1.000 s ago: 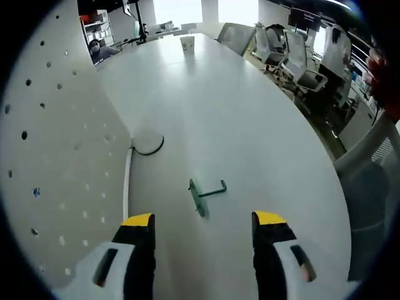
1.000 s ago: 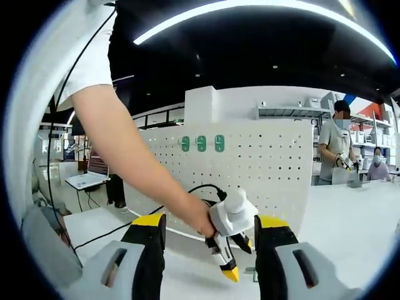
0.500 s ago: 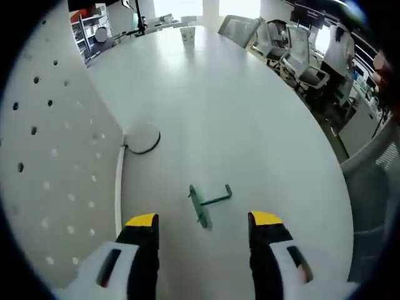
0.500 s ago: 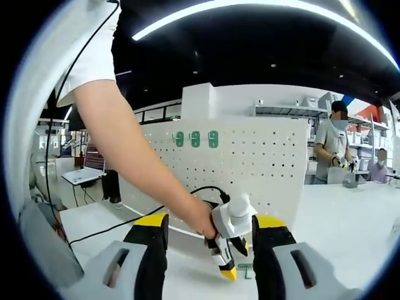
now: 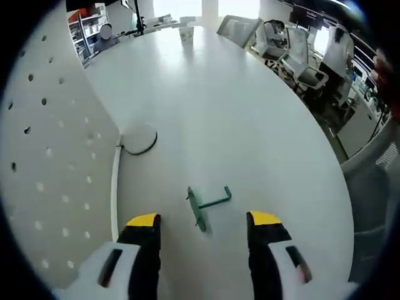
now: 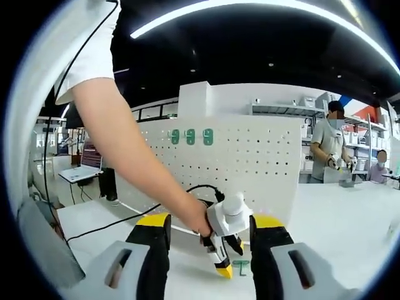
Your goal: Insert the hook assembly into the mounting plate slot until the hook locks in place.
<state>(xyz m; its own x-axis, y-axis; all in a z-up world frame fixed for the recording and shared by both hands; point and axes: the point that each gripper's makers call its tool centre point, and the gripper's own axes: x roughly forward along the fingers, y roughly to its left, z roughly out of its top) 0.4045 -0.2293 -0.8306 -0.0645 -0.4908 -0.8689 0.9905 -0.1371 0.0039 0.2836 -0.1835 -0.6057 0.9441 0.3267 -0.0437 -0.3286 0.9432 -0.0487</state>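
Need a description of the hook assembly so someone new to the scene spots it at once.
Start at the big white table with the white pegboard standing along one side. Just ahead of the left gripper, between its open yellow-tipped jaws, lies the hook assembly. It is a small green plate with a bent rod, the lone green piece lying on the tabletop.

1. From my left tongs (image 5: pixel 203 228), the hook (image 5: pixel 206 205) lies on the counter (image 5: pixel 237 119) just ahead, between the jaws.
2. The pegboard (image 5: pixel 50 162) stands upright to the hook's left, with a cable (image 5: pixel 114 187) along its foot.
3. Chairs (image 5: pixel 294 59) line the counter's edge, right of the hook.
4. In my right tongs' (image 6: pixel 209 234) view, the left tongs (image 6: pixel 223 265) hang just before the pegboard (image 6: pixel 250 162), over the hook (image 6: pixel 240 267).
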